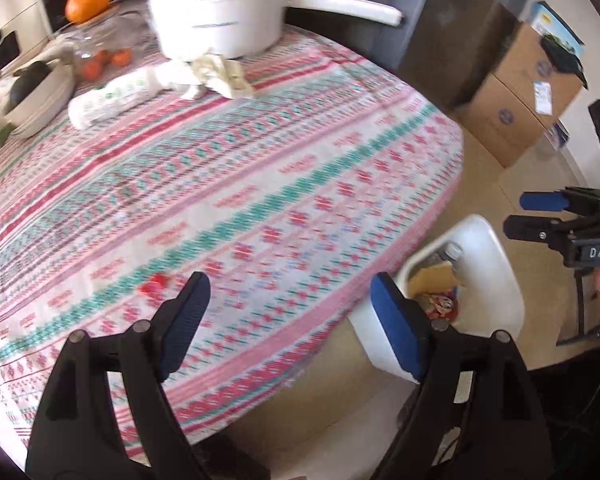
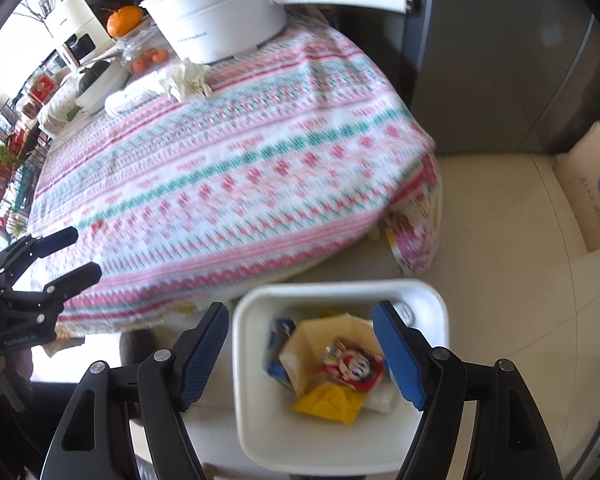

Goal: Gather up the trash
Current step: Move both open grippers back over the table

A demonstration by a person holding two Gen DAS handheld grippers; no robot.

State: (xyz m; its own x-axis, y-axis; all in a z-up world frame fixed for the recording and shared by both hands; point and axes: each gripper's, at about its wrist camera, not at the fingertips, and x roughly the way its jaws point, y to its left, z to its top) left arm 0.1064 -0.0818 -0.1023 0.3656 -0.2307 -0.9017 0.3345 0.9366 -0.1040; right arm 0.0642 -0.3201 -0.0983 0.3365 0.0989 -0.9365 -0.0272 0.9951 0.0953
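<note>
both claws gape wide and empty — the right claw (image 2: 300, 354) hangs over the white trash bin (image 2: 436, 300), wrappers inside. the left claw (image 1: 290, 322) hovers at the surface's (image 1: 260, 152) near edge — a small red scrap (image 1: 154, 285) just left of it.

White pots (image 1: 216, 12): 1
Trash bins (image 2: 340, 452): 1
Large oranges (image 1: 88, 2): 1
Small oranges in glass jar (image 1: 104, 60): at least 3, blurred
Cardboard boxes (image 1: 516, 96): 2 stacked
Crumpled tissues (image 1: 220, 74): 1 clump
Red scraps on cloth (image 1: 154, 283): 1
Grippers: 2

Bright daylight from window at left; motion blur smears tablecloth (image 1: 228, 184); fisheye bends edges, dark vignette corners.
</note>
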